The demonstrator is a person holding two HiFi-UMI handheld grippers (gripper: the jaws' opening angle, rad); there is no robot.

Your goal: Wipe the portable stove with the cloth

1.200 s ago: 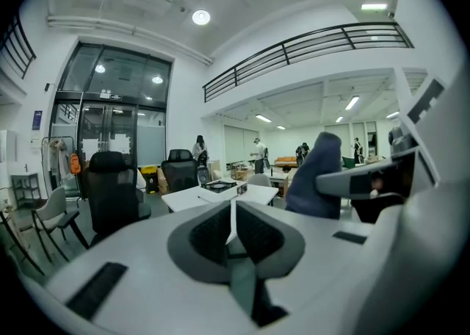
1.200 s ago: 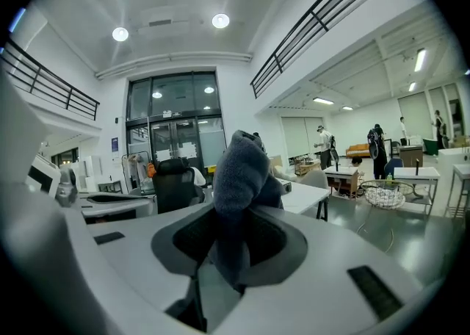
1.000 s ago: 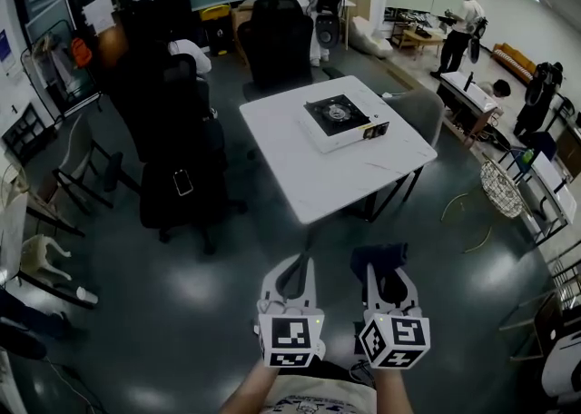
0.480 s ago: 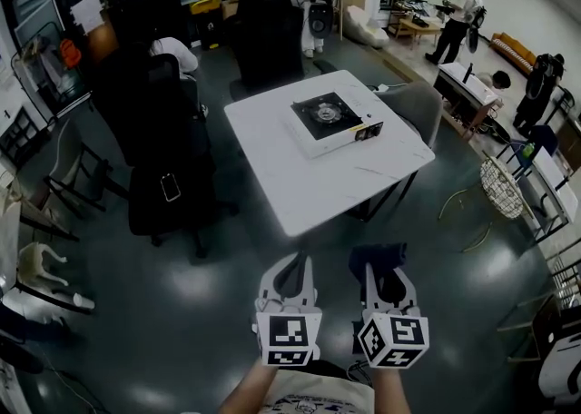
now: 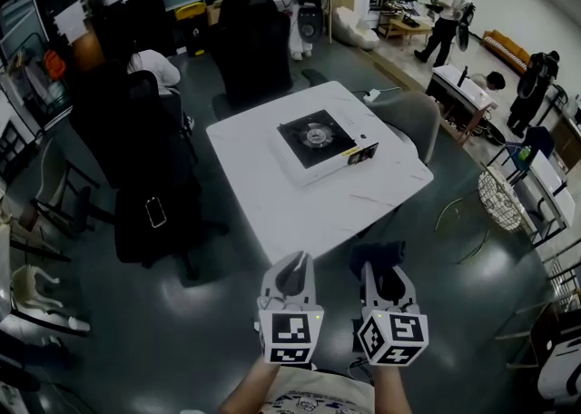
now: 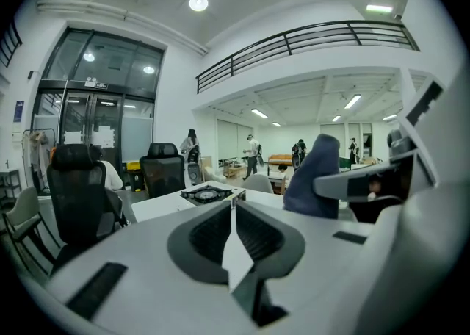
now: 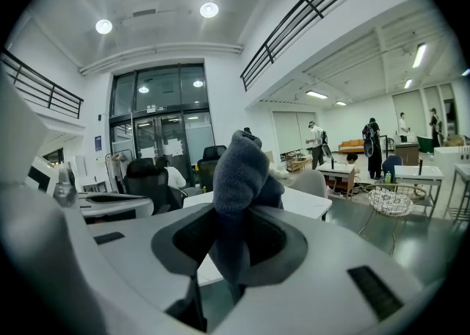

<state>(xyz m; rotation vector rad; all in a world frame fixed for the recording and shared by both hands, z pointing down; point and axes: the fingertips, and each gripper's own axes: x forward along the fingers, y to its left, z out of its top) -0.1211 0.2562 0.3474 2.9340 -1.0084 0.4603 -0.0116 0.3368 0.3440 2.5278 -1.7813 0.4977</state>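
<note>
Head view: right gripper (image 5: pixel 383 278) pinches the cloth (image 5: pixel 377 251), left gripper (image 5: pixel 292 269) clenched empty, both short of the table (image 5: pixel 272 212) with the stove (image 5: pixel 317 136).

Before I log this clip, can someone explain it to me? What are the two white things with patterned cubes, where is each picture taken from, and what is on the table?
There is no robot here: these are two white hand-held grippers, each carrying a marker cube. The head view comes from a head-mounted camera looking steeply down. The other two views come from cameras riding on each gripper, looking along its jaws. The left gripper is shut and empty. The right gripper is shut on a dark blue fuzzy cloth. Ahead stands a square white table. On it sits a white portable stove with a black burner top, apart from both grippers. Wiping has not begun.
</note>
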